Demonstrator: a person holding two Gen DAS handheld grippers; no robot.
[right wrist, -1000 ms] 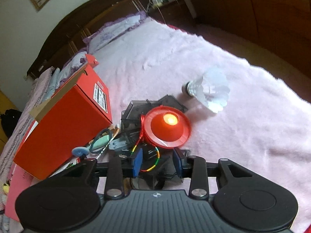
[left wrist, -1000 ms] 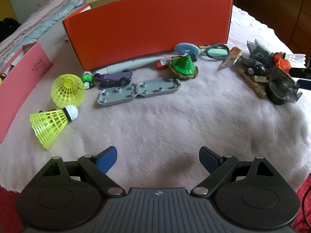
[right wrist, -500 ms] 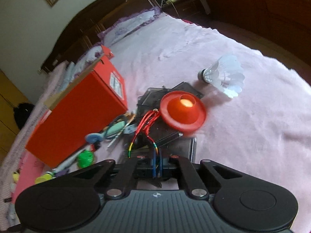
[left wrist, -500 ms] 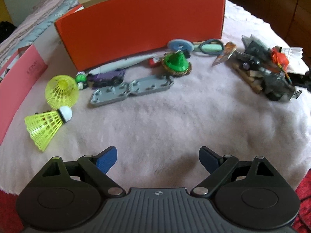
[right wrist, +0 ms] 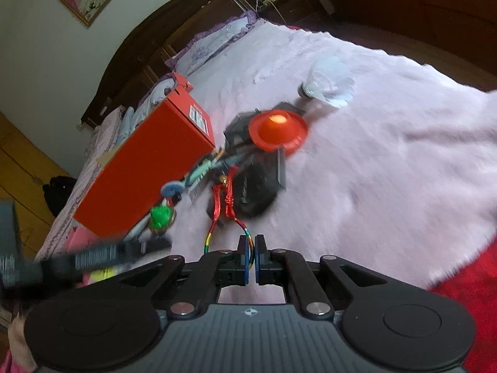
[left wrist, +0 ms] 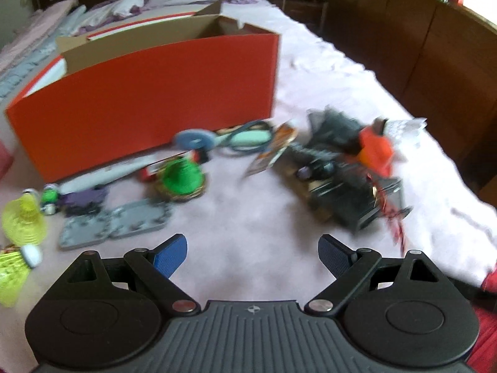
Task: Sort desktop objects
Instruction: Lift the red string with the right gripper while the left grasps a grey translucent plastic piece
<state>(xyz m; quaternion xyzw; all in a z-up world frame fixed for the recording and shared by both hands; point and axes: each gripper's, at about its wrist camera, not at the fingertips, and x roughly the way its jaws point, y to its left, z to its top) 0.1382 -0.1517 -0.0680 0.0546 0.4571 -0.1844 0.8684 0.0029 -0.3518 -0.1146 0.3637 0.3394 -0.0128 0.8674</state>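
The red box (left wrist: 149,99) looks tipped further away than half a second ago, so its open top shows now, and the clutter pile (left wrist: 344,171) sits nearer. The right gripper (right wrist: 251,259) has pulled up and back, jaws pinched on a red cord (right wrist: 230,200) that stretches taut from the pile, where the red disc (right wrist: 277,129) still sits. The left gripper (left wrist: 253,256) hangs wide open over the blanket (left wrist: 248,217), holding nothing.

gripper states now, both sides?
Left tongs: open, empty.
Right tongs: closed on the red cord of the orange top.
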